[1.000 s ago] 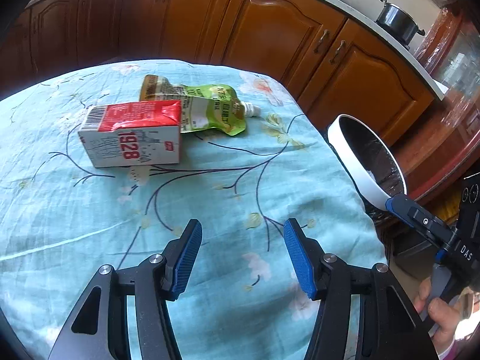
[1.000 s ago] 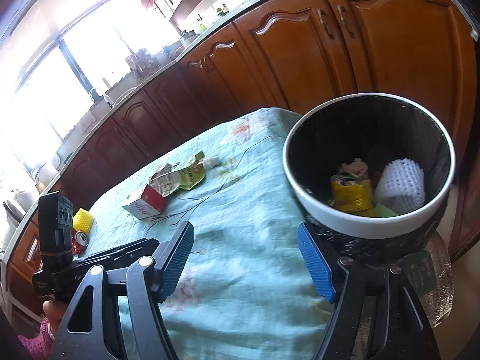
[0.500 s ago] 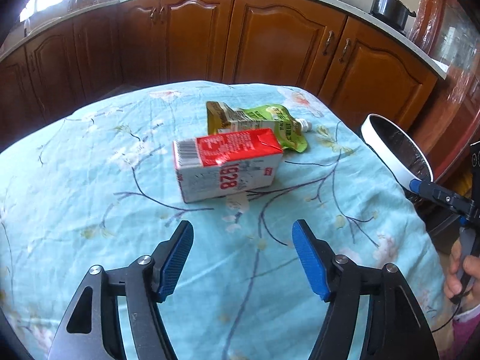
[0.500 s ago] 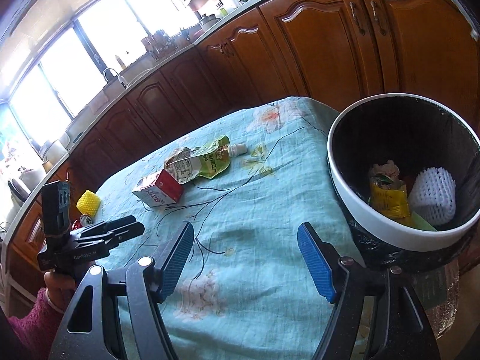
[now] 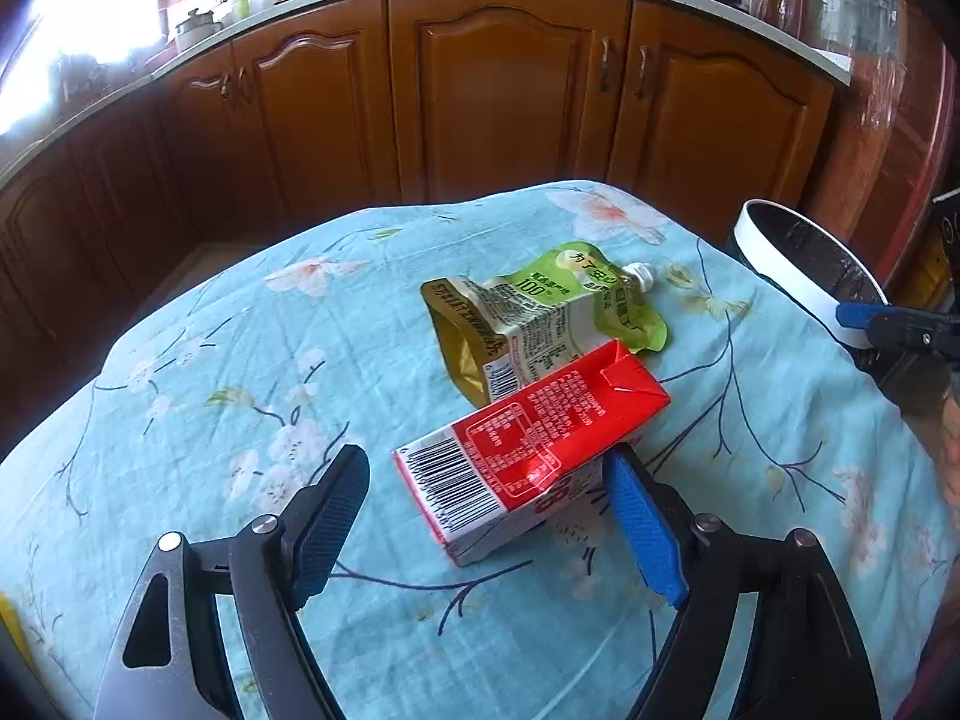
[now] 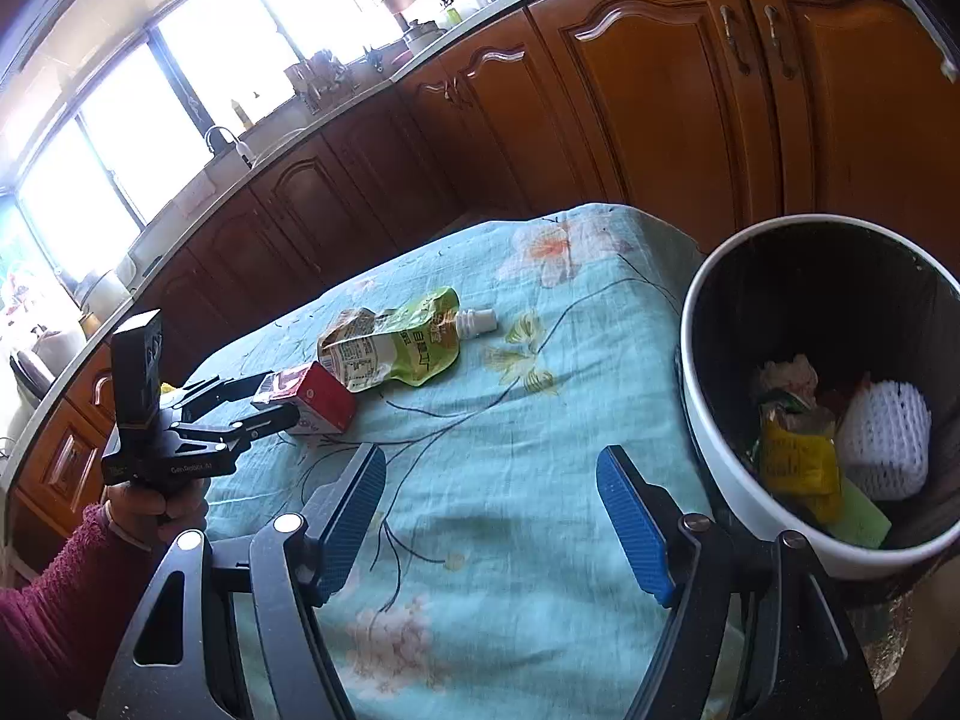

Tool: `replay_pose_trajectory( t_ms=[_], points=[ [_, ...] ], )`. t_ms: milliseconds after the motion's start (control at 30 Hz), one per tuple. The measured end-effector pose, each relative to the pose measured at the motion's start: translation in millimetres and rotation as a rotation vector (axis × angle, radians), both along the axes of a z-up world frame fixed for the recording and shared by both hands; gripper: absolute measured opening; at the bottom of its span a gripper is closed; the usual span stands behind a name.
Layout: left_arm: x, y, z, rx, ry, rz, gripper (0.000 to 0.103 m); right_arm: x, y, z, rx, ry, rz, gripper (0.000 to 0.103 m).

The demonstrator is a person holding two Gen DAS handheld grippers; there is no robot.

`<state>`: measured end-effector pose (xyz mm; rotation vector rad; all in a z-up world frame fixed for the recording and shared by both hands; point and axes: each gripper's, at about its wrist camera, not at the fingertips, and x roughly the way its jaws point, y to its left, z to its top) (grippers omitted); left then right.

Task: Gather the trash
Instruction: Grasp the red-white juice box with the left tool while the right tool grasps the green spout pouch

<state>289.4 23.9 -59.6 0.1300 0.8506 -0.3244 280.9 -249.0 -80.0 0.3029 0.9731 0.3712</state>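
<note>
A red and white milk carton (image 5: 528,444) lies on its side on the blue flowered tablecloth (image 5: 240,360). Its near end is between the fingers of my left gripper (image 5: 485,457). The jaws are opening, and the left pad (image 5: 330,516) stands clear of the carton. Just behind it lies a crumpled green spout pouch (image 5: 540,312). My right gripper (image 6: 492,462) hangs open over bare cloth, with nothing between its fingers. The right wrist view shows the carton (image 6: 312,396), the pouch (image 6: 396,348) and the left gripper (image 6: 282,396) held by a hand in a dark red sleeve (image 6: 66,588).
A white-rimmed bin (image 6: 696,324) with a black liner stands off the table's right edge, with wrappers and white foam netting inside. Its rim (image 5: 774,270) shows at the right of the left wrist view. Brown kitchen cabinets (image 5: 510,102) run behind the table.
My left gripper has moved up to the carton with its jaws widening, so the carton now sits between the fingers. The right gripper has drifted left, and the bin has slid to the right.
</note>
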Motion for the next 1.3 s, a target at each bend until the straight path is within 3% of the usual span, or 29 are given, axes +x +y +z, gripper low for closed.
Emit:
replay_pose_trajectory(
  t_ms=[133,233,333,500,633,733,800,900,1133,1300],
  points=[
    [-1,-7,-6,0.014,-0.022,-0.031,0.075,27,11,0,0.002,-0.002,0.030,0.075],
    [-7,-14,-9,0.010,-0.014,-0.040,0.047,50,24,-4,0.004,0.004,0.060,0.075],
    [-18,-16,-7,0.007,-0.016,-0.013,0.039,77,42,-11,-0.011,0.016,0.103,0.075],
    [-45,-14,-3,-0.011,0.019,0.096,0.036,116,74,-27,-0.064,0.032,0.196,0.074],
    [-67,3,-1,-0.137,0.066,0.241,0.036,141,87,-41,-0.077,0.060,0.231,0.074],
    [-84,11,0,-0.179,0.060,0.330,0.036,154,89,-55,-0.065,0.111,0.247,0.069],
    [-94,13,0,-0.202,0.063,0.374,0.036,152,89,-58,-0.049,0.136,0.259,0.037],
    [-102,10,0,-0.219,0.061,0.413,0.036,136,85,-50,-0.008,0.141,0.257,0.020],
    [-101,-1,-1,-0.224,0.067,0.397,0.036,57,55,-26,0.056,0.140,0.198,0.006],
    [-100,-8,-2,-0.213,0.068,0.391,0.038,23,45,-29,0.085,0.149,0.179,0.008]
  ],
)
